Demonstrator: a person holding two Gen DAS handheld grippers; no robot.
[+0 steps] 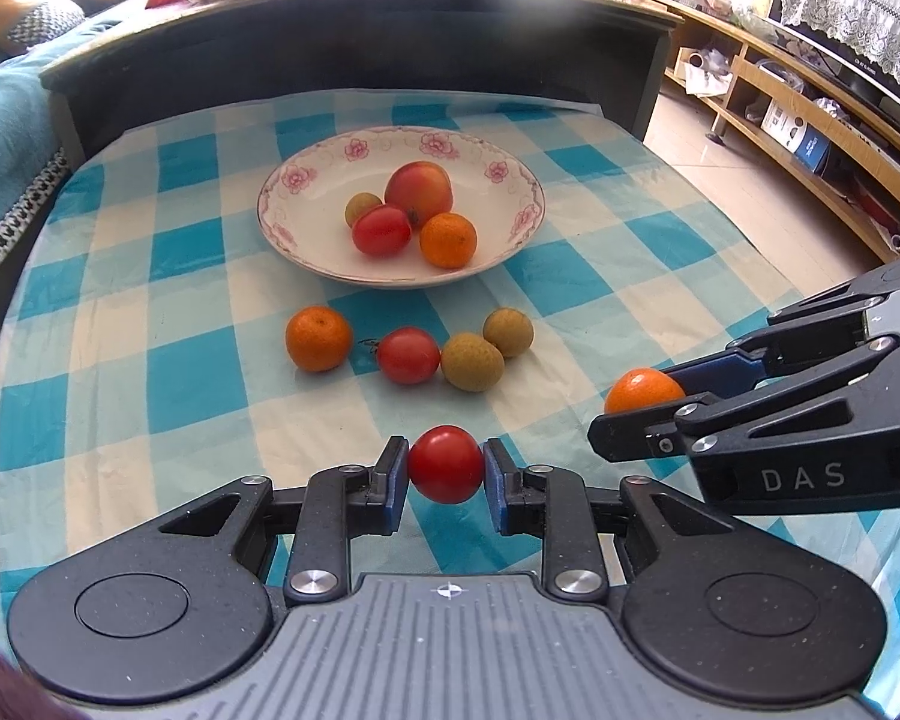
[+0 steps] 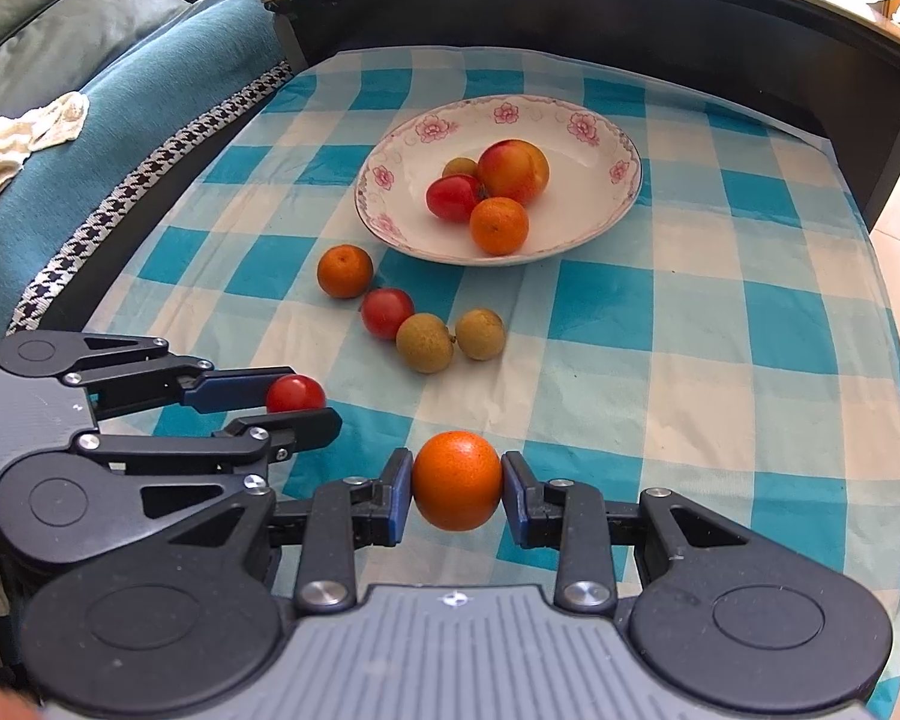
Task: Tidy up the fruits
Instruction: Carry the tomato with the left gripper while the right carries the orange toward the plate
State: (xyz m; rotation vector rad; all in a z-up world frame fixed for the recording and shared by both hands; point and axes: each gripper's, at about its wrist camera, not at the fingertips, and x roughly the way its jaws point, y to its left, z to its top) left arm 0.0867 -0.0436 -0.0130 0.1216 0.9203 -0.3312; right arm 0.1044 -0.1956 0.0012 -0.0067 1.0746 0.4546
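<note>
Between the blue pads of the left tongs [image 1: 446, 467], in the left wrist view, a red tomato [image 1: 446, 464] is pinched above the checked tabletop [image 1: 660, 228]. Beyond it a tangerine [image 1: 318, 339], a second tomato [image 1: 408, 355] and two longans [image 1: 472, 361] lie in a loose row, short of the flowered bowl [image 1: 306, 180], which holds a peach [image 1: 419, 186], a tomato, a tangerine and a longan. At the right edge the right tongs [image 1: 651, 399] grip an orange fruit.

From the right wrist view, the right tongs pinch that held tangerine [image 2: 456, 480] between both pads, above the cloth. To the left, the left tongs clamp the red tomato. The bowl sits farther back, the loose fruits between.
</note>
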